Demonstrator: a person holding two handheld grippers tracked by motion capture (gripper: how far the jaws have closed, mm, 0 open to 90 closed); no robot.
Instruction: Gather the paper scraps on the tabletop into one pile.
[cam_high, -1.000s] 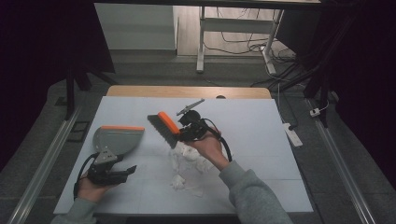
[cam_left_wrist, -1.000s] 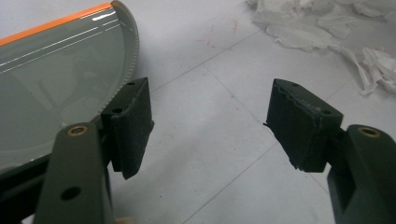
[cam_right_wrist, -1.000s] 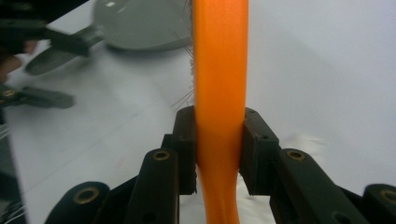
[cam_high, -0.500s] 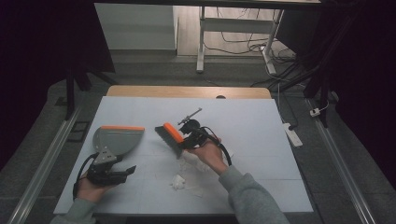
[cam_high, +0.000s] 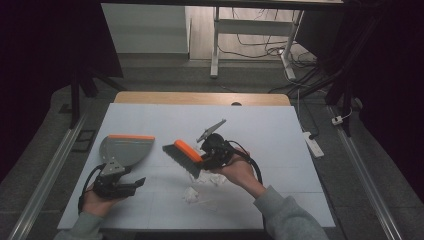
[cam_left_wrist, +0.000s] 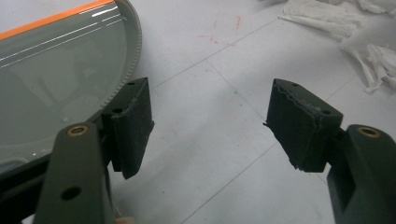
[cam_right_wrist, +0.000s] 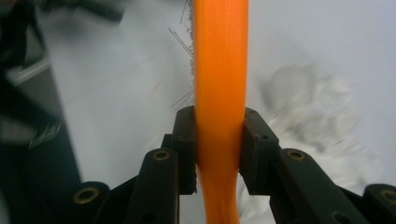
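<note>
Presently, an entry of what lies before me on the white table (cam_high: 280, 130), item by item.

Item: my right gripper (cam_high: 202, 161), jaws clenched on the orange handle of the brush (cam_high: 183, 157). From the right gripper view the handle (cam_right_wrist: 219, 93) runs straight up between the two pads, pinched on both sides. The brush head hangs tilted just above the table, dark bristles pointing down and toward the dustpan side.

Item: my left gripper (cam_high: 136, 183), jaws released and holding nothing; the left gripper view shows both pads well apart with bare table between them. It rests near the table's front edge, just beside the rear of the dustpan.

Item: dustpan (cam_high: 125, 150), grey with an orange lip on its far edge, lying flat at the left of the table. Its toothed rim (cam_left_wrist: 135, 51) sits close beside one of my left pads (touching or not, I cannot tell).

Item: crumpled paper scraps (cam_high: 197, 187), white, scattered in a loose heap just below and in front of the brush, well apart from the dustpan.

Step in hand, by my reckoning: sweeping the scraps leftward toward the pan, with the brush lifted between strokes.

Next move calls for: lowering the bristles behind the heap on its right side and drawing them left, while my left jaws close on the dustpan to steady it.
</note>
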